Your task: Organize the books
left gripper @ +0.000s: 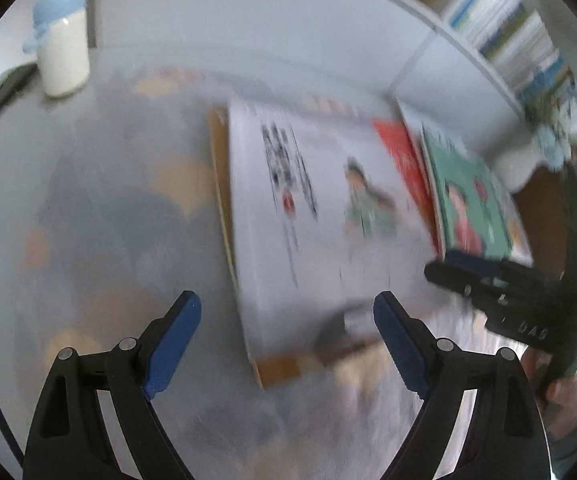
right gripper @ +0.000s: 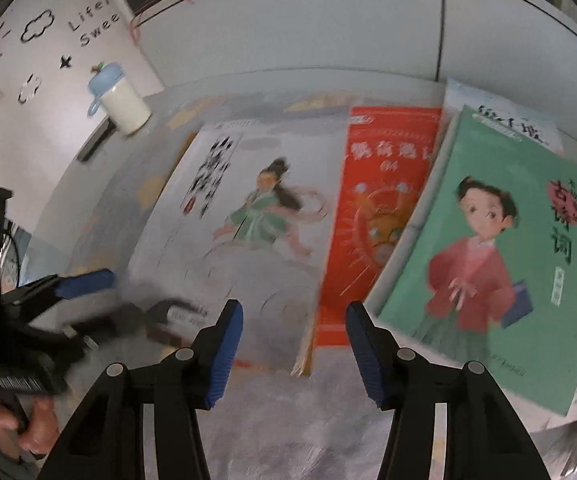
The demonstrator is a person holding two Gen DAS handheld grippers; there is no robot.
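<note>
White board [right gripper: 48,40] behind the cup reads "Lifer" over "Swee", cut off at its edge. Green book [right gripper: 500,264] has big Chinese chars down its right side, incl. 词; red book's [right gripper: 384,208] title is too blurred to read.

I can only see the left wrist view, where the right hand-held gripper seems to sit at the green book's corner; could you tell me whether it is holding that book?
Observer: No. In the right wrist view the right hand-held gripper is open, with nothing between its pads; the green book lies off to its right.
Operator: What lies beyond its jaws, please?
Observer: The near edge of the white book, with the red book beside it.
Operator: Can you make out the red cover?
Observer: Yes, it shows yellow characters above an orange cartoon figure.
</note>
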